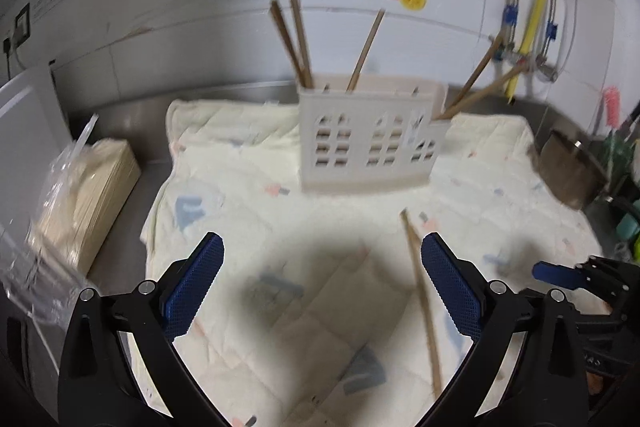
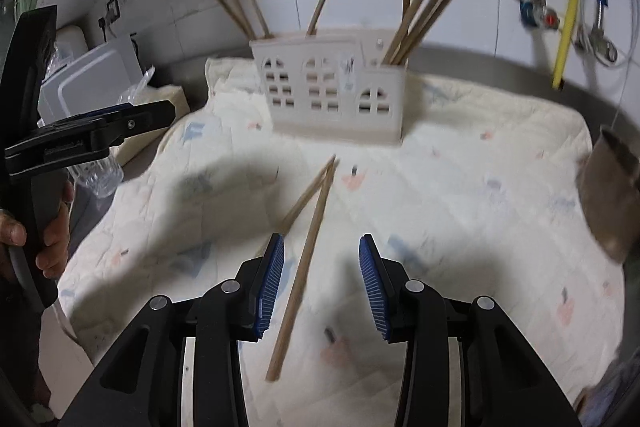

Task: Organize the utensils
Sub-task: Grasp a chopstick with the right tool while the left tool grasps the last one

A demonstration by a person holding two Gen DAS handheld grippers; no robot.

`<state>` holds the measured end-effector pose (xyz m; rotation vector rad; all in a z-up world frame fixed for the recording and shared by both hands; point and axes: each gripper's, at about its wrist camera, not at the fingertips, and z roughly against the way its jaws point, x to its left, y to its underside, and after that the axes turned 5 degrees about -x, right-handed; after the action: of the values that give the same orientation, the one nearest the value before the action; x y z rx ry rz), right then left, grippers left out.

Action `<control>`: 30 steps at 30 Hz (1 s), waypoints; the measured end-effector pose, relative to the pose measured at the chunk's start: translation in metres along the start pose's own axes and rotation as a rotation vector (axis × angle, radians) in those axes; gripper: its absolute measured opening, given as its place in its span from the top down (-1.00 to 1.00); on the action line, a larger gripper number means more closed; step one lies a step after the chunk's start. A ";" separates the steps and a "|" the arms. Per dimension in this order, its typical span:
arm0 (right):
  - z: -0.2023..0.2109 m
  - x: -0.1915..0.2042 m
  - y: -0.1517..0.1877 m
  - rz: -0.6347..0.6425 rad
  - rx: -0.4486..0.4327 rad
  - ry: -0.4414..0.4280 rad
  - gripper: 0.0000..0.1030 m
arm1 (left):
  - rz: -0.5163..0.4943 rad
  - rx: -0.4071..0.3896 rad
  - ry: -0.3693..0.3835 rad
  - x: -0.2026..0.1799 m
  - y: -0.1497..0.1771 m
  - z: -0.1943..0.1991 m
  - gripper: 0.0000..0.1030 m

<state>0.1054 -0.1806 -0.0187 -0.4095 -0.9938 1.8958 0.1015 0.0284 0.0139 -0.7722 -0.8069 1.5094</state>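
Right tongs [image 2: 321, 281] gape, clenched on nothing, straddling a chopstick [image 2: 305, 267] on the quilt [image 2: 460, 195].
Its long axis runs from 7 to 1 o'clock toward the holder [image 2: 332, 95] at 12. Your left tongs [image 1: 322, 281] hang fully released, a stick just inside their right pad; your right hand looks nearer.

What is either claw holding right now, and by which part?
Nothing. The left claw is wide open and empty; the right claw straddles a loose chopstick without touching it.
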 end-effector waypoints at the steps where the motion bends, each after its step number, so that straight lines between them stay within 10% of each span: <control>1: -0.002 0.002 0.005 0.001 0.009 0.001 0.26 | 0.000 0.008 -0.012 0.001 0.005 -0.001 -0.90; 30: -0.038 0.018 0.048 -0.045 0.106 0.023 0.85 | 0.083 0.111 0.017 0.010 0.060 -0.004 -0.90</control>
<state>0.0924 -0.1592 -0.0769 -0.3432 -0.8765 1.8892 0.0718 0.0352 -0.0386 -0.7426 -0.6793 1.6061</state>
